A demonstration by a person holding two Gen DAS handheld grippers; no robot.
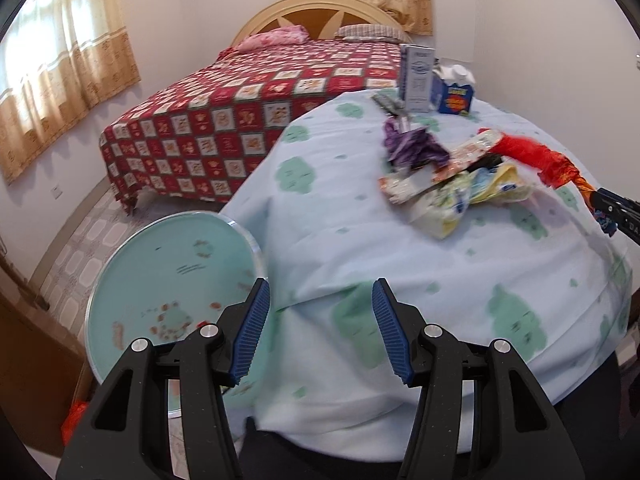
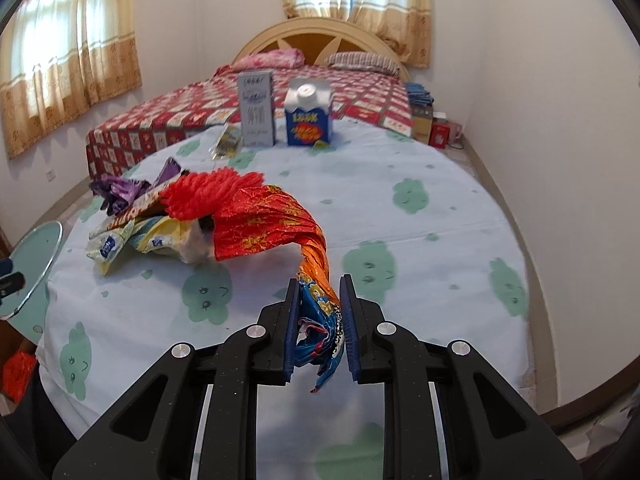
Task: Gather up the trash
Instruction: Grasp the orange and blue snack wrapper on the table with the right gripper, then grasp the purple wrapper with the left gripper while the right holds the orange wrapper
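The right tool [image 2: 319,322] is pinching the twisted blue-and-orange tail of a red foil wrapper [image 2: 264,226], its two blue pads pressed onto the crumpled foil from either side. The wrapper stretches away from the grip toward the left, where its wide red end rests against a pile of trash [image 2: 148,232] on the table [image 2: 420,248]: yellow-and-white packets, a printed flat sachet and a crumpled purple wrapper [image 2: 120,190] at the far left of the heap. Whether the red wrapper's body is lifted clear of the cloth or lying on it is hard to tell.

The left tool [image 1: 320,334] is spread wide with nothing between its pads, hovering over the near left edge of the table beside a round pale-green tray [image 1: 168,272] that sits lower, off the table's left side. The tray shows only its printed pattern; no trash seems to lie on it, though the tool's finger hides part of it.

Judging from this, collection looks barely begun: one piece is in a grip and none appears delivered. The pile remains on the table, and farther off stand a grey carton [image 2: 257,109] and a blue-and-white carton [image 2: 308,114], with a small dark packet [image 2: 227,145] lying just left of them. Which container is meant to take the trash is not evident.
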